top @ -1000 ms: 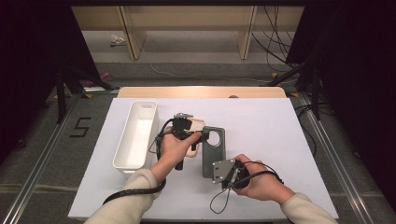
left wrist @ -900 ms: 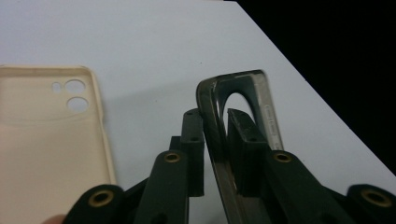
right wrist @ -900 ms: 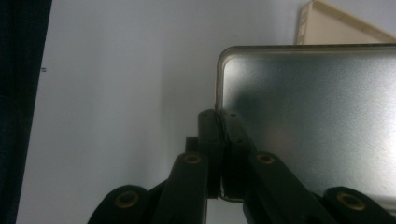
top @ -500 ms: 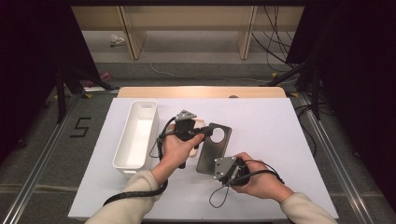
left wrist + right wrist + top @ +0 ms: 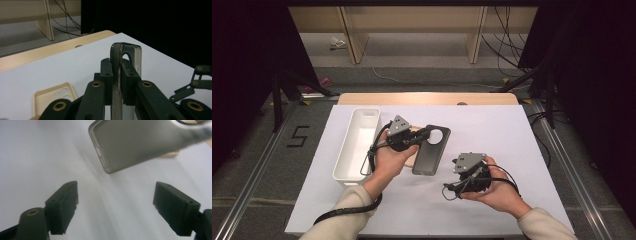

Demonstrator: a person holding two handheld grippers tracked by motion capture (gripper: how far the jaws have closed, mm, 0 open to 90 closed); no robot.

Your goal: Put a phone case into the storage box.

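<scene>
While holding the dark grey phone case (image 5: 431, 155) pinched in the left gripper (image 5: 119, 82) by its camera-cutout end, keep that clench steady and the case raised, apparently just off the white table cover (image 5: 512, 135), near the middle and right of the white plastic bin (image 5: 357, 142). Pinch on the rim beside the round opening, not across the hole itself, to stop the thin shell from folding. Leave the right gripper (image 5: 115, 195) released: opened wide just now, with nothing between the pads, and the lower edge of the case ahead of them and apart. Draw that hand back clear before swinging the case anywhere. Probably bound for the bin next, so turn it lengthwise to suit the narrow trough.

Case: thin, flexible-looking, smoky and slightly translucent, with rounded corners, a raised lip, small side cutouts and a matte inside. Beige phone case (image 5: 53, 96) lying flat on the cover by the left hand, with the same rounded outline and a cluster of lens holes. Bin: long, smooth, rounded at the rim. Pads: black, blocky, rubbery-looking.
</scene>
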